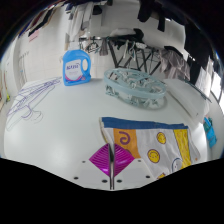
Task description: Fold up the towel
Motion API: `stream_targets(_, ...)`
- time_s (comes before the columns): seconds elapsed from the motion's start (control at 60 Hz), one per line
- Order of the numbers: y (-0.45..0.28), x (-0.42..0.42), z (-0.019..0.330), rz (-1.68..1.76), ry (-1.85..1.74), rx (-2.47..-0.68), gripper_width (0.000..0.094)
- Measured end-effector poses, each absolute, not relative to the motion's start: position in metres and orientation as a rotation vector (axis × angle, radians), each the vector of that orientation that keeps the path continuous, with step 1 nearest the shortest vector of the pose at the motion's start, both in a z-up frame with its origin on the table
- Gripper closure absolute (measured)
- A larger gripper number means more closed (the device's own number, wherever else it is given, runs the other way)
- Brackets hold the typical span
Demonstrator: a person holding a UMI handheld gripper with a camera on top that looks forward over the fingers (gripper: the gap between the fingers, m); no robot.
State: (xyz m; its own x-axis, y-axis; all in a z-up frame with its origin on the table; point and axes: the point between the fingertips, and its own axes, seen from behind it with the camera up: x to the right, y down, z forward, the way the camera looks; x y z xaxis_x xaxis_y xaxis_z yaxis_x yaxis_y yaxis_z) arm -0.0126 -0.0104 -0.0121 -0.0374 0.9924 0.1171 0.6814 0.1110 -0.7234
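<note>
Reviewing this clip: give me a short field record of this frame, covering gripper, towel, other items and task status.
gripper: gripper, pink pads meeting at the tips, shut on the patterned towel's near edge
towel: patterned towel, spread flat on the white table, just ahead of the fingers
beyond: blue detergent bottle; clear tray
task status: no fold visible yet

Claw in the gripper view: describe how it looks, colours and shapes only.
Only the tips of the claw show. Each finger bears a magenta pad on its inner face, seen as a triangular wedge, and the two pads narrow toward a dark point between them. No cable, marking, sleeve or hand is visible.
</note>
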Motion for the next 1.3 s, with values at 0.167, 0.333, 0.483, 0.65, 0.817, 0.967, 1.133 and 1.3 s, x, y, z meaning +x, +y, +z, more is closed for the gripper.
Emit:
stream_targets(0.167, -0.018, -0.011, 0.007, 0.726, -1.821, -1.656, 0.0930)
stream_targets(0.333, -0.002, -0.008, 0.079, 0.896, -1.783, -1.636, 0.0929)
stream_targets(0.483, 0.079, -0.009, 0.136, 0.971, -1.671, -1.671, 0.0929)
stream_targets(0.65, 0.194, -0.010, 0.124, 0.840, -1.627, -1.673, 0.0930)
stream_targets(0.817, 0.250, -0.010, 0.075, 0.761, -1.647, -1.690, 0.0929)
stream_targets(0.967, 0.274, -0.008, 0.037, 0.717, -1.685, -1.687, 0.0911)
stream_targets(1.133, 0.297, 0.005, 0.051, 0.643, -1.673, -1.688, 0.0119)
stream_targets(1.3, 0.298, 0.078, 0.164, 0.704, -1.683, -1.680, 0.0094)
